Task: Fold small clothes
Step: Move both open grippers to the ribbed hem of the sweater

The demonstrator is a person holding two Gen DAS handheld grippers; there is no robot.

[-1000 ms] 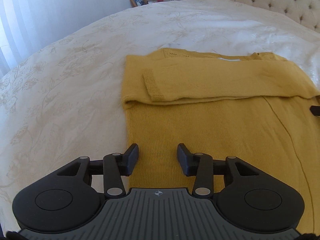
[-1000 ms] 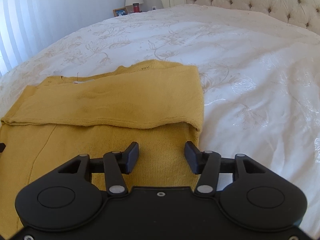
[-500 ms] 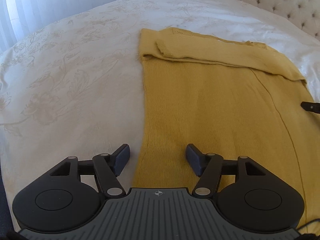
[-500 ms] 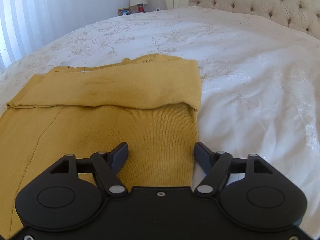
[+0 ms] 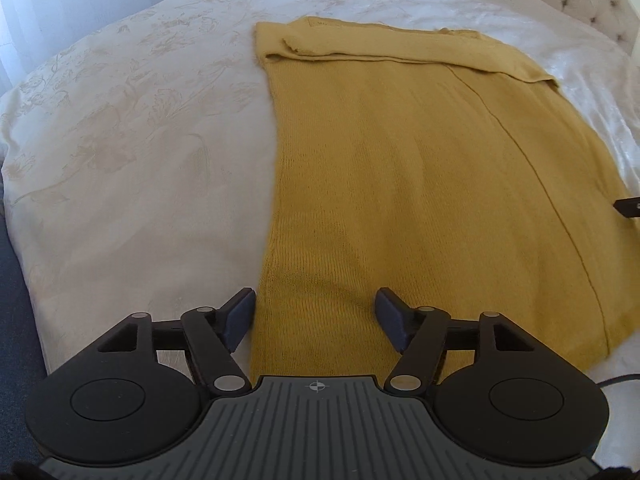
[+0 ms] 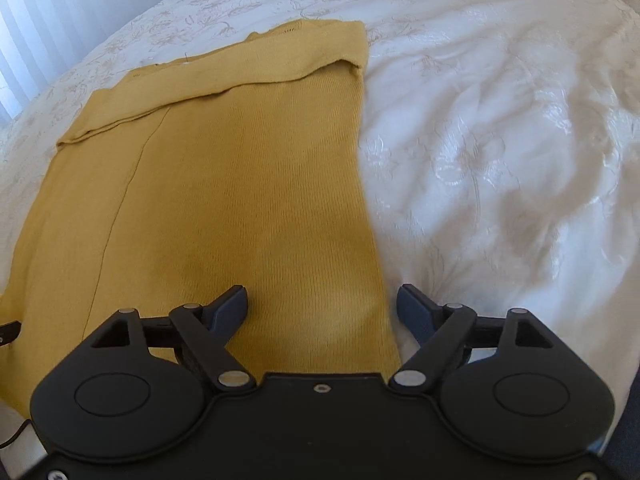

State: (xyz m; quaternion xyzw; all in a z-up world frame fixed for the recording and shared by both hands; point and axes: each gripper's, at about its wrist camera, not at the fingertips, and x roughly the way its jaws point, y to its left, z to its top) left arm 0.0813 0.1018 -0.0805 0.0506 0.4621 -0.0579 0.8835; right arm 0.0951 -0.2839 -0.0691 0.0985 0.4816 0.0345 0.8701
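Observation:
A mustard-yellow knit sweater (image 5: 420, 168) lies flat on the white bed, sleeves folded across its far end. It also shows in the right wrist view (image 6: 240, 184). My left gripper (image 5: 316, 316) is open and empty, its jaws straddling the sweater's near left corner. My right gripper (image 6: 322, 310) is open and empty, its jaws straddling the near right corner. A tip of the right gripper shows at the right edge of the left wrist view (image 5: 628, 208).
The white embroidered bedspread (image 5: 132, 152) spreads left of the sweater and to its right (image 6: 500, 160). A tufted headboard (image 5: 592, 0) stands at the far end. The bed's near edge drops off at the lower left (image 5: 16, 280).
Both grippers have drawn back from the folded sleeves to the sweater's near hem corners and have opened wider. The sweater has not moved.

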